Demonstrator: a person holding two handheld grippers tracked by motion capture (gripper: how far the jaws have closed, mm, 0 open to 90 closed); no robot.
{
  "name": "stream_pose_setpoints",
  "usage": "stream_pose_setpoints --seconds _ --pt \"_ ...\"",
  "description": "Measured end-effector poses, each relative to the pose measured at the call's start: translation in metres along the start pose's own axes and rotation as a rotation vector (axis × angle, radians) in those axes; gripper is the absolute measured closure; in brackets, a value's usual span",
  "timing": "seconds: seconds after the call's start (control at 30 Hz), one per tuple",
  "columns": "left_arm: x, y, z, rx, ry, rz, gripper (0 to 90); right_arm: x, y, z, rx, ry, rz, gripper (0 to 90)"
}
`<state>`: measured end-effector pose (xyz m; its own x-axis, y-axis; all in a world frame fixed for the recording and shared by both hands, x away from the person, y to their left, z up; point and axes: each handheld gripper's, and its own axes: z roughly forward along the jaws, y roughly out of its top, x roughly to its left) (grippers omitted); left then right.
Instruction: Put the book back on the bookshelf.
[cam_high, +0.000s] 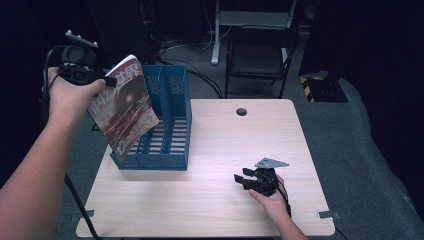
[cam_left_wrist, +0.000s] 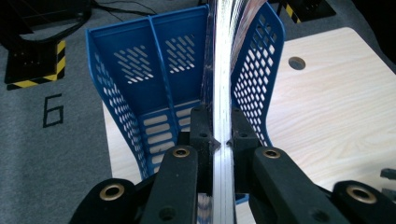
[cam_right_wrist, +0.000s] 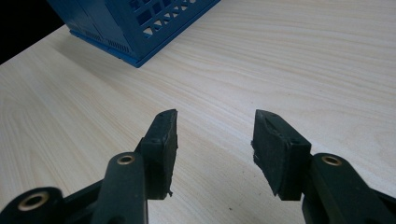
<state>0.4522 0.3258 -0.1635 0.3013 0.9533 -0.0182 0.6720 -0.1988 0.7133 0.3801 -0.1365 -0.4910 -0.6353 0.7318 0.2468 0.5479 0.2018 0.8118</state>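
Magazine (cam_high: 125, 107) hangs tilted above the blue file rack (cam_high: 170, 145), pinched at its top edge by the left claw (cam_high: 102, 80). Right claw (cam_high: 245, 179) rests spread on the surface (cam_high: 225, 210), well right of the rack.

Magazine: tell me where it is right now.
In the high view the magazine is at the table's left, held tilted in the air by the left gripper, over the left side of the blue file rack.
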Motion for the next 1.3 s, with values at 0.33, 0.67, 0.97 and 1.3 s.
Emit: stream_pose_setpoints --seconds 0.33,0.67,0.97,1.3 --pt "0.004 0.008 0.011 -0.003 0.027 -0.031 83.7 0.000 0.000 -0.001 -0.004 0.003 0.002 50.0" --pt "0.002 0.013 0.027 -0.002 0.050 -0.062 83.7 -0.001 0.000 -0.001 -0.003 0.005 0.005 50.0" --pt "0.002 0.016 0.040 -0.013 0.065 -0.091 83.7 -0.001 0.001 -0.001 -0.004 0.008 0.003 50.0" --pt "0.007 0.016 0.054 -0.021 0.077 -0.140 83.7 -0.002 0.001 -0.002 -0.006 0.005 0.008 50.1"
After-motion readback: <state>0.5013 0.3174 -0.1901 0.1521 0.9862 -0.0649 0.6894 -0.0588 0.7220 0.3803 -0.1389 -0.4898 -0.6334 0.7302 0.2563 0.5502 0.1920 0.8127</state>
